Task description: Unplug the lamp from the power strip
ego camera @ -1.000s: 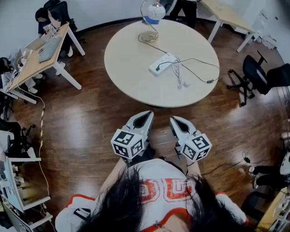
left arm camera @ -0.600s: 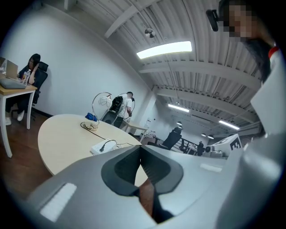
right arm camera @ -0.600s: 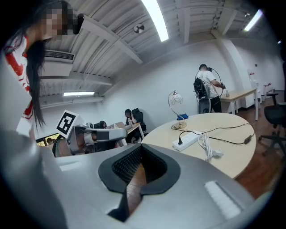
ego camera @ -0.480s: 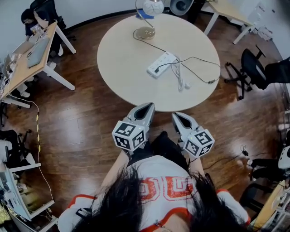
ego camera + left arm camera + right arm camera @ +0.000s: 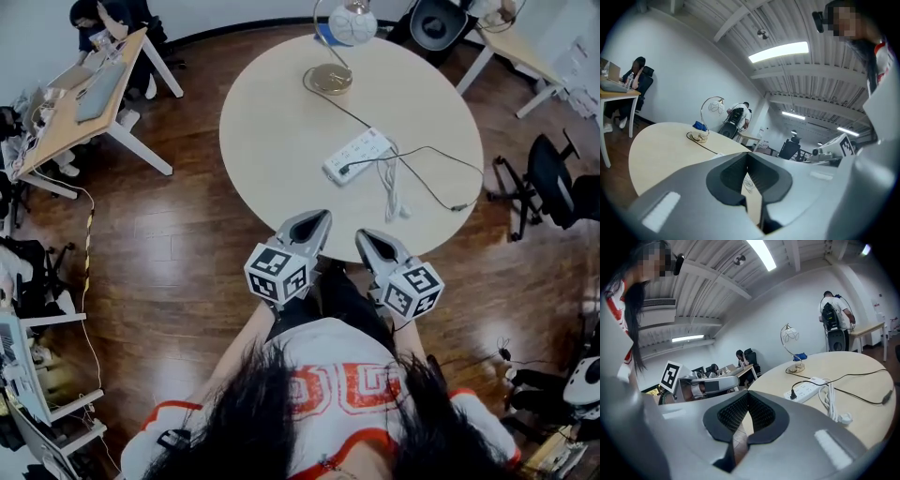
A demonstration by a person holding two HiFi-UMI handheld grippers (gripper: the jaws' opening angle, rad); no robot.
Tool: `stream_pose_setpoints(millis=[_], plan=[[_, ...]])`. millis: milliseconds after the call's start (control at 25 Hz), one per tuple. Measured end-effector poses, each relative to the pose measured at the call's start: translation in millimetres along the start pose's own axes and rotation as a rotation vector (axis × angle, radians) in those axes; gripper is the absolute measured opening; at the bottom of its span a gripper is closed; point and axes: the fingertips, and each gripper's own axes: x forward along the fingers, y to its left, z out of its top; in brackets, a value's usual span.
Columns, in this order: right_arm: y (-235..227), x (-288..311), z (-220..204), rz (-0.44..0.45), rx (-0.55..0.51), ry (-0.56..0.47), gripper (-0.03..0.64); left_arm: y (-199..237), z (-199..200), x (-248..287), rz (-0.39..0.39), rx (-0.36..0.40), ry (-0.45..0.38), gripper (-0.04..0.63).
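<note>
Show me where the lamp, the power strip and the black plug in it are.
lamp (image 5: pixel 330 81): head view, on its round base.
power strip (image 5: pixel 361 153): head view, middle of its white top.
black plug (image 5: pixel 791 395): right gripper view, on the plug body at the strip's near end.

Office with desks (image 5: pixel 58 139) and swivel chairs (image 5: pixel 555 180).

You have even, bright light; the ceiling light strip (image 5: pixel 778 50) glares, and fisheye edges bend and darken.

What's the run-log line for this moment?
left gripper: shut, empty | right gripper: shut, empty | both: at table edge | black plug: in power strip
</note>
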Motion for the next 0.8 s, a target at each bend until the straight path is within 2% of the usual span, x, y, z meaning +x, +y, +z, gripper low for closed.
stream_pose_setpoints(millis=[240, 440, 600, 800], plan=[[-47, 36, 9, 0.057, -0.031, 0.084, 0.002, 49, -8, 58, 0.030, 0.090, 0.018, 0.000], [-82, 59, 2, 0.100, -0.049, 0.141, 0.002, 87, -31, 101, 0.112, 0.069, 0.088, 0.000], [-105, 83, -14, 0.102, -0.069, 0.201, 0.002, 108, -38, 124, 0.148, 0.161, 0.151, 0.000], [-125, 112, -36, 0.072, -0.162, 0.280, 0.002, 133, -60, 140, 0.175, 0.129, 0.251, 0.000]])
